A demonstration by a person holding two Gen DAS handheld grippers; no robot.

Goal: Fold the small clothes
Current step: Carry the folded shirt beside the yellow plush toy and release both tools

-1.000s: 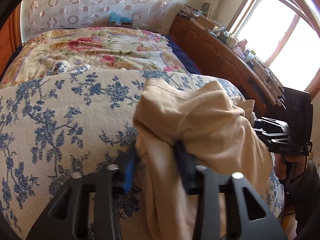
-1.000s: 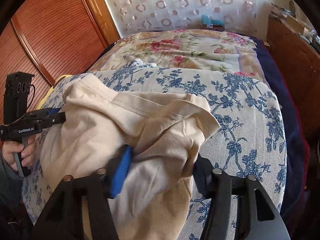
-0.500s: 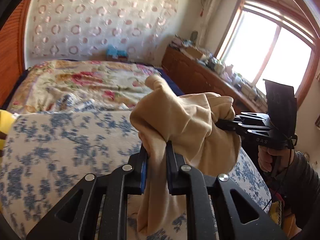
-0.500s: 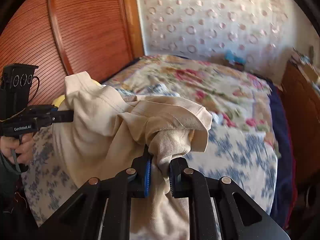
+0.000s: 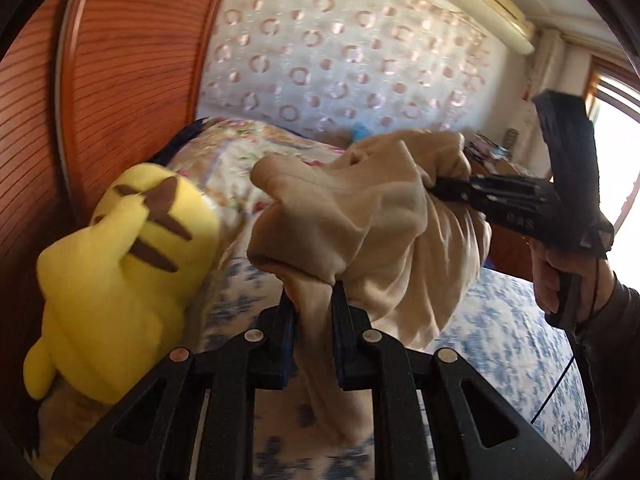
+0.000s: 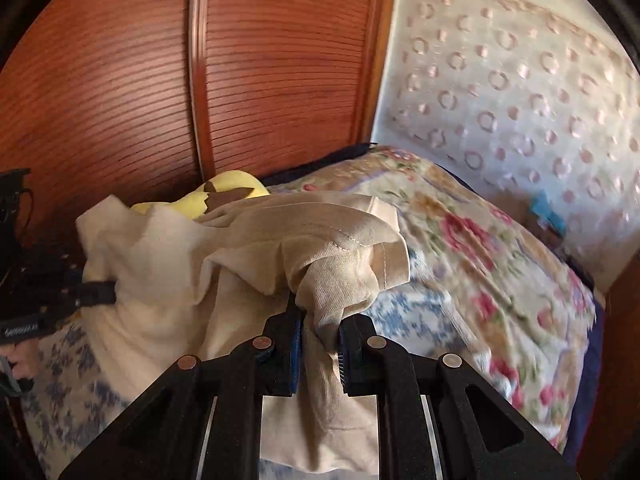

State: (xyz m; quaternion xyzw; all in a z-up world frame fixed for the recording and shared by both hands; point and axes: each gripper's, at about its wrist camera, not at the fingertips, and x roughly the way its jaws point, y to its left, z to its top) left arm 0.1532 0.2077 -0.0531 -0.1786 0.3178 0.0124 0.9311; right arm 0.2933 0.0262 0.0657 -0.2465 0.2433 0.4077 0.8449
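Note:
A beige garment (image 5: 372, 220) hangs bunched in the air between both grippers, above the blue-flowered bedspread (image 5: 500, 340). My left gripper (image 5: 314, 300) is shut on a fold of it near its lower edge. In the same view the right gripper (image 5: 440, 186) comes in from the right, held by a hand (image 5: 560, 276), and bites the cloth's far side. In the right wrist view my right gripper (image 6: 320, 320) is shut on a twisted bunch of the garment (image 6: 248, 248), and the left gripper (image 6: 108, 292) grips its left edge.
A yellow plush toy (image 5: 120, 264) lies at the bed's left side against a red-brown slatted wardrobe (image 6: 260, 60). A floral quilt (image 6: 460, 232) covers the far part of the bed. A ring-patterned curtain (image 5: 340, 56) hangs behind; a window (image 5: 624, 152) is at right.
Both grippers shut on the beige garment and lifted it off the bedspread. Both views have swung left, so the wardrobe and yellow plush now show.

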